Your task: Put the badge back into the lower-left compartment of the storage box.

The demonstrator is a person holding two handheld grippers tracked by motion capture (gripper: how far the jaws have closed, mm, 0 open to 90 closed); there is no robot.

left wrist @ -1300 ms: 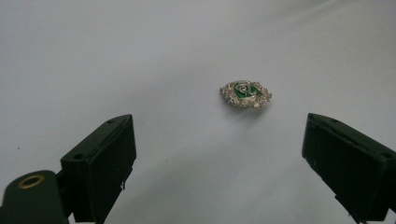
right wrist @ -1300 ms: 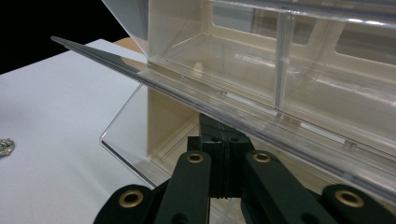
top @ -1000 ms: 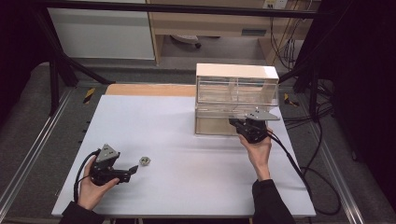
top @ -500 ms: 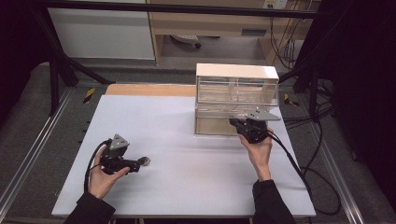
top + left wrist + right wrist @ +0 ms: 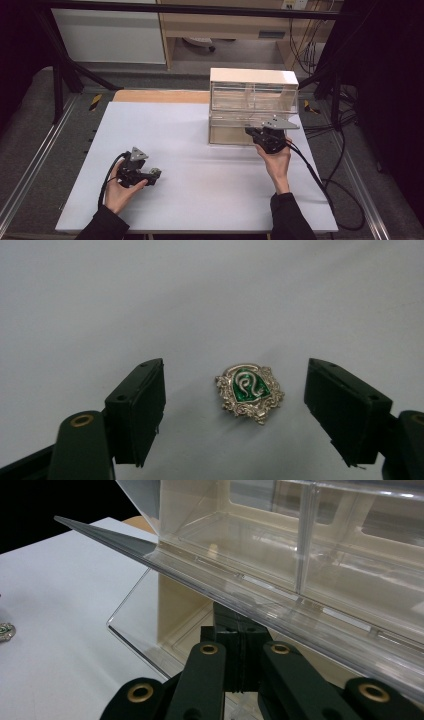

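Apparently the lower drawer (image 5: 165, 625) is already pulled out by the right gripper (image 5: 242, 652), clamped on its front; the left gripper (image 5: 235, 405), jaws apart, straddles the badge (image 5: 249, 393), not yet grasped.

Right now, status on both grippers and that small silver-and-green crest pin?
Left gripper open, jaws straddling the silver-and-green crest pin, not touching. Pin flat on white table. Right gripper shut at the clear plastic drawer cabinet. Nothing in the way.

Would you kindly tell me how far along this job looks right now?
Done: the right gripper holds the clear plastic drawer pulled out of the cream drawer cabinet. In hand: the left gripper, open, straddles the green and silver crest badge. Left: gripping it, probably carrying it to the drawer.
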